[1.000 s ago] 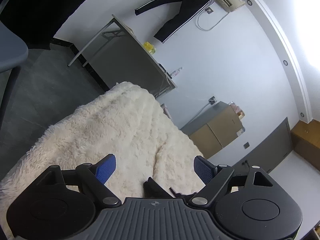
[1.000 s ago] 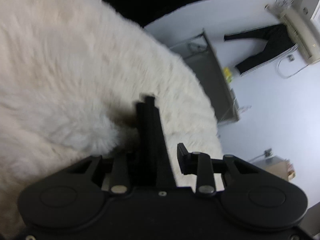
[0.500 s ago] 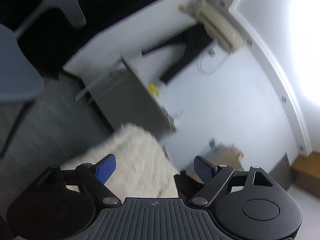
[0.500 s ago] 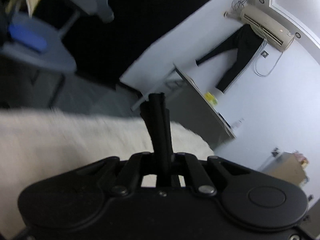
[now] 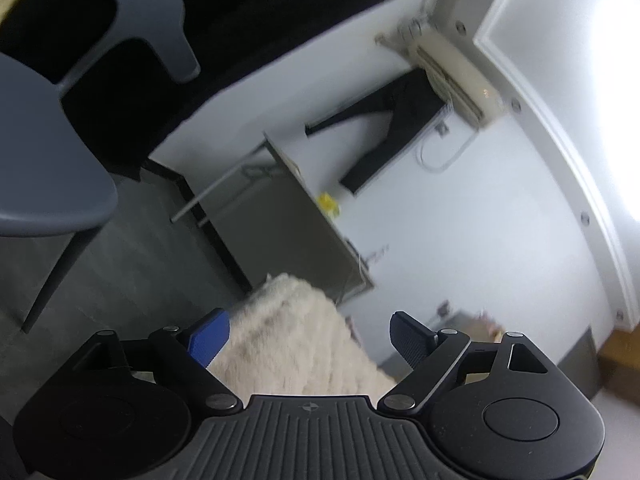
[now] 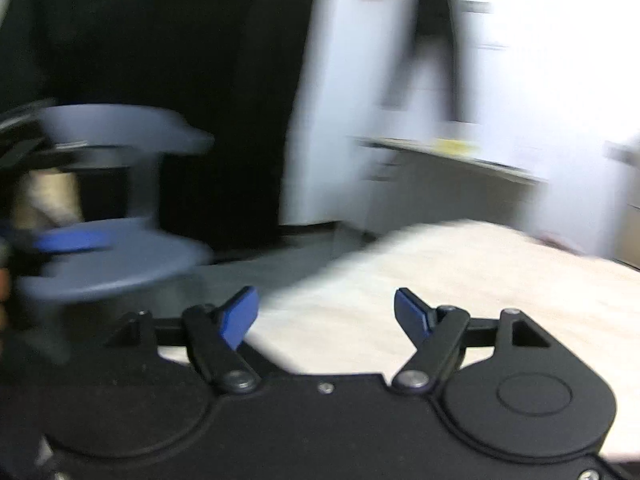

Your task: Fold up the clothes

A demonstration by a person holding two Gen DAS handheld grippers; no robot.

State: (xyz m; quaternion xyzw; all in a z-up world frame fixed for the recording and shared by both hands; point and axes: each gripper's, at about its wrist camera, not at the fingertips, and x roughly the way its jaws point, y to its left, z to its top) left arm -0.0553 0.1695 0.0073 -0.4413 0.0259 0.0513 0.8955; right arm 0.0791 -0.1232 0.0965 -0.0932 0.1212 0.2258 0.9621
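— Cream fleece (image 5: 296, 344) is lying spread out below the left gripper (image 5: 310, 338), whose fingers are standing wide with nothing between them. A grey chair (image 5: 48, 168) is standing to the left.

— And the right view?

— It is blurring. The right gripper (image 6: 326, 316) has just been opening its jaws; nothing is sitting between them, and the fleece (image 6: 480, 280) is stretching ahead beneath them.

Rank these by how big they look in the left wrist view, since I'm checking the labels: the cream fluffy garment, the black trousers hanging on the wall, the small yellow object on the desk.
1. Cream fluffy garment, though nearness to the camera inflates it.
2. Black trousers.
3. Yellow object.
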